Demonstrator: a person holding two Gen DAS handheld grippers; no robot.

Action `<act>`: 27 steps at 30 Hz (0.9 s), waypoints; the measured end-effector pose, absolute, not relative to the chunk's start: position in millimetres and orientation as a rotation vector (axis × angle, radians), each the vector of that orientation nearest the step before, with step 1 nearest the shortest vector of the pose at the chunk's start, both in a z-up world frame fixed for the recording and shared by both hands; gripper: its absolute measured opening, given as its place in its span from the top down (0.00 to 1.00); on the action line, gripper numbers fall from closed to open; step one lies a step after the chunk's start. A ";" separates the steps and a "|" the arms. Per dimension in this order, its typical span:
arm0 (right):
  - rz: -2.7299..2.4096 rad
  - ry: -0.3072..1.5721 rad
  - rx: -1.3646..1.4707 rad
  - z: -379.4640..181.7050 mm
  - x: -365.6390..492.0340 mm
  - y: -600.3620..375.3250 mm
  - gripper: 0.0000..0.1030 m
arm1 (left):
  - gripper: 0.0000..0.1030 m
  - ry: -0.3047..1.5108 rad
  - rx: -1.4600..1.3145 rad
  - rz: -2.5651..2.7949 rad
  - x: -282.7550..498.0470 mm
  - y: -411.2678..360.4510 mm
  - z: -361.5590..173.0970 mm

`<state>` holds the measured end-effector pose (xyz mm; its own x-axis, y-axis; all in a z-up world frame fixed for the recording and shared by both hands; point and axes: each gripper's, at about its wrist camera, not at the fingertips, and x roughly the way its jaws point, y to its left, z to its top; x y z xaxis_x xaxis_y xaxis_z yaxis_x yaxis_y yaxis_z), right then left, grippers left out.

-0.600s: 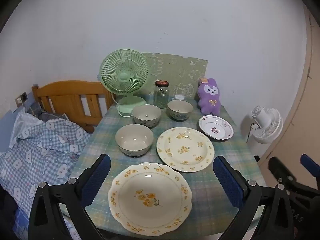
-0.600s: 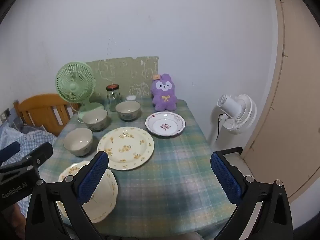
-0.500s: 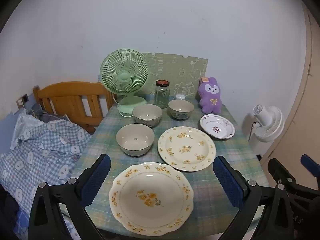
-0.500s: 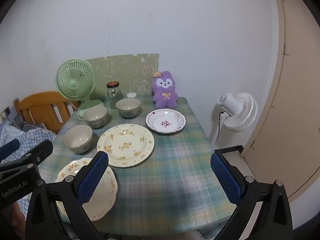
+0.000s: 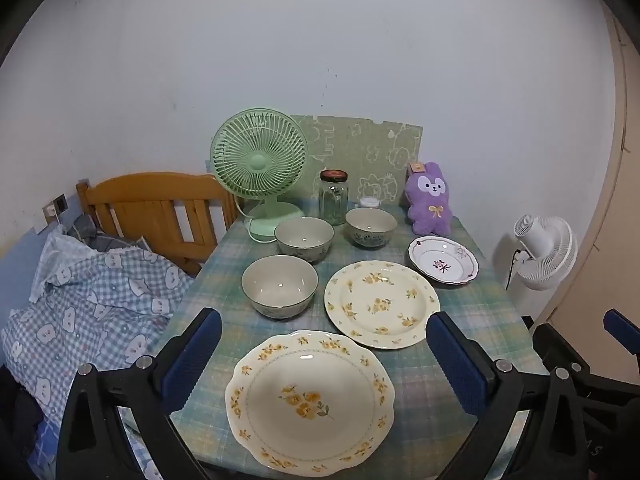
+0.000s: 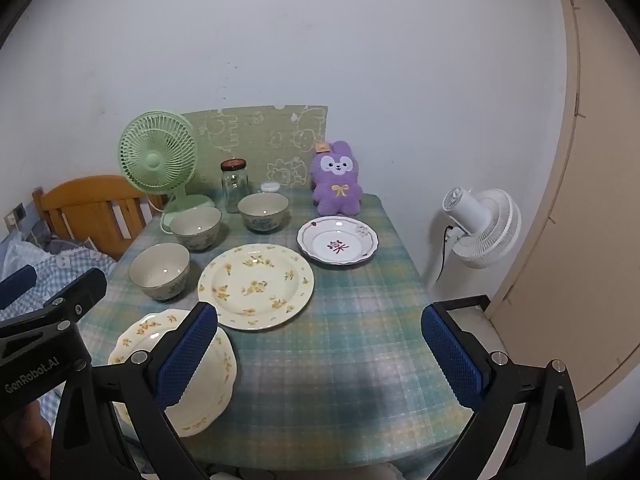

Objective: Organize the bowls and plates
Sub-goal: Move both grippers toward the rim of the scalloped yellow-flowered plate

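Both grippers, left gripper (image 5: 320,364) and right gripper (image 6: 320,354), hover with fingers spread wide, empty. The nearest plate (image 5: 310,400) lies low centre on the bench (image 6: 360,360); probably grip its rim squarely, lifting level.

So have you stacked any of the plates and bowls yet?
Not yet. All three plates and three bowls lie separately on the table. The left gripper and right gripper are open, holding nothing. Everything is left.
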<state>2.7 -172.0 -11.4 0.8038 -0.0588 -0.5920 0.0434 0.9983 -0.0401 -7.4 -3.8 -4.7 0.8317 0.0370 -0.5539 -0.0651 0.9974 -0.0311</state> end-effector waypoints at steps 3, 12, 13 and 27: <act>-0.050 0.641 -0.020 -12.5 2.7 -172.9 0.00 | 0.01 0.576 -0.028 0.063 -8.2 -7.3 -7.6; -0.045 0.639 -0.010 -15.9 1.6 -174.2 0.00 | 0.01 0.569 -0.005 0.063 -11.3 -13.6 -12.4; -0.044 0.638 -0.009 -16.0 1.2 -174.7 0.00 | 0.01 0.569 -0.005 0.062 -11.7 -13.9 -12.7; -0.041 0.640 0.012 -15.9 0.3 -177.3 0.00 | 0.02 0.571 0.002 0.052 -14.3 -16.0 -12.1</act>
